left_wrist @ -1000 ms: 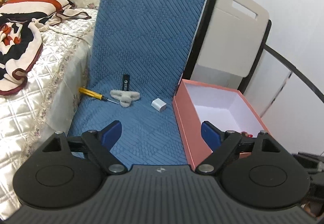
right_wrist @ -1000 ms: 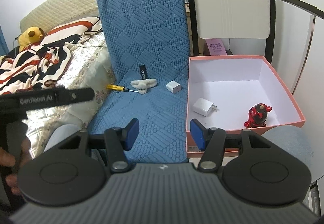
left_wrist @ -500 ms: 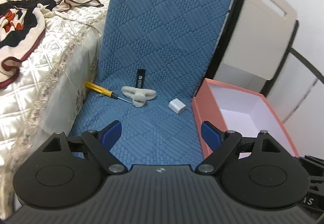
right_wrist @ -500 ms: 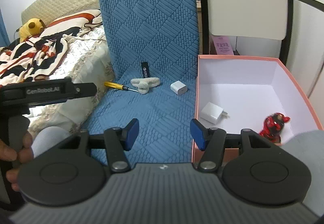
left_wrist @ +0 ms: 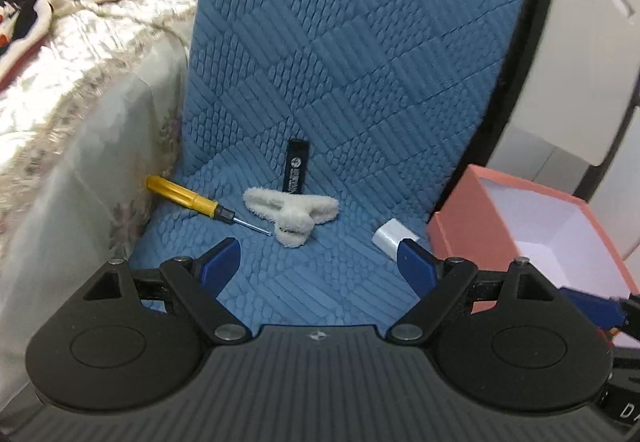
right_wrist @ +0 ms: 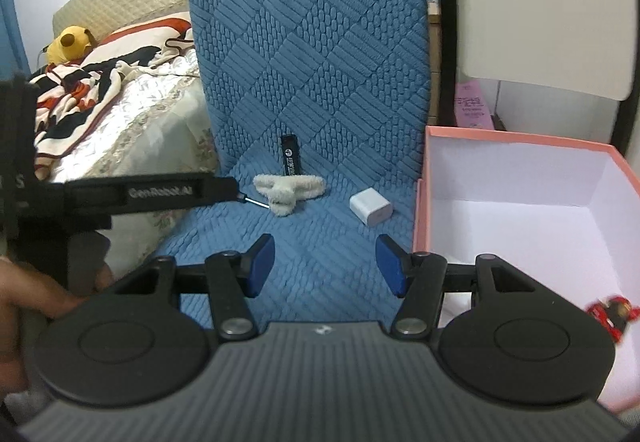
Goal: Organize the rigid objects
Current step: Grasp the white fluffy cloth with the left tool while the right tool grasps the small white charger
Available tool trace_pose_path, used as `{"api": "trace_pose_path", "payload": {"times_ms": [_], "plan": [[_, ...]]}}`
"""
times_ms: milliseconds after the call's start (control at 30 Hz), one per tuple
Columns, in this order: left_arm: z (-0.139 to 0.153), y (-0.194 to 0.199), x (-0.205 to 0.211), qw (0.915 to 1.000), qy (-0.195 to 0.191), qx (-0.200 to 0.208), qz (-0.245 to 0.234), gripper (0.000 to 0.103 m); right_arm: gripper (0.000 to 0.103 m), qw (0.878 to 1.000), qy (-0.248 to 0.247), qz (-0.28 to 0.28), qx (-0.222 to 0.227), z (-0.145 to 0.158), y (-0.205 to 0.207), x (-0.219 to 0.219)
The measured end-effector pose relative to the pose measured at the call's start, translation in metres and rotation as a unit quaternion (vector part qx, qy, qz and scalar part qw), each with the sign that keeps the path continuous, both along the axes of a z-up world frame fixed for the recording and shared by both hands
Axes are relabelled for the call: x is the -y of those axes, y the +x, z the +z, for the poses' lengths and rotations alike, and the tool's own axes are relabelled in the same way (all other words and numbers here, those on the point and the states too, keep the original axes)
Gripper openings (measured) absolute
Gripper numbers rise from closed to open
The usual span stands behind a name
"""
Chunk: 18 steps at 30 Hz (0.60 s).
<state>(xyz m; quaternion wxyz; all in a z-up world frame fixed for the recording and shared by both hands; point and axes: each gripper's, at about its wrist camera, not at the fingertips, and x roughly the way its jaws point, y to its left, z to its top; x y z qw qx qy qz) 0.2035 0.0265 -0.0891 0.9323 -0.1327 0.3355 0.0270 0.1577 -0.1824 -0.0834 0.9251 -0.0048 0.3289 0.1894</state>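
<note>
On the blue quilted chair seat [left_wrist: 320, 274] lie a yellow-handled screwdriver [left_wrist: 188, 198], a white fluffy clip [left_wrist: 290, 212], a black stick [left_wrist: 297, 166] and a white charger cube [left_wrist: 390, 240]. My left gripper [left_wrist: 318, 266] is open and empty, hovering just short of them. My right gripper [right_wrist: 322, 264] is open and empty, above the seat [right_wrist: 320, 242], with the cube [right_wrist: 370, 208], clip [right_wrist: 288, 192] and black stick [right_wrist: 289, 160] ahead. The pink box [right_wrist: 520, 202] stands to the right and holds a red figurine [right_wrist: 612, 316].
A bed with a cream quilt [left_wrist: 60, 90] and a striped blanket runs along the left. A yellow plush toy [right_wrist: 70, 42] lies on it. A white folded chair [left_wrist: 580, 42] stands behind the pink box [left_wrist: 540, 226]. The left gripper's body [right_wrist: 120, 194] crosses the right view.
Both grippers have moved forward and closer to the items on the seat. The left view swung left, away from the box. Both stay open.
</note>
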Motion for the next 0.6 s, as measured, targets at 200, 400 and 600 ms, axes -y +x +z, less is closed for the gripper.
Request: {"api": "trace_pose_path", "payload": {"times_ms": [200,400,600], "plan": [[-0.021,0.032,-0.014,0.9997,-0.003,-0.026,0.001,0.089,0.077,1.000,0.007,-0.002,-0.021,-0.017,0.035,-0.015],[-0.040,0.065,-0.037,0.9974,-0.046,-0.056,-0.005,0.087,0.081,1.000,-0.017,-0.003,-0.024,-0.034,0.068,-0.034],[-0.049,0.093,-0.042,0.9961,-0.057,-0.065,-0.014,0.075,0.080,0.998,-0.029,-0.010,-0.061,-0.060,0.118,-0.047]]}}
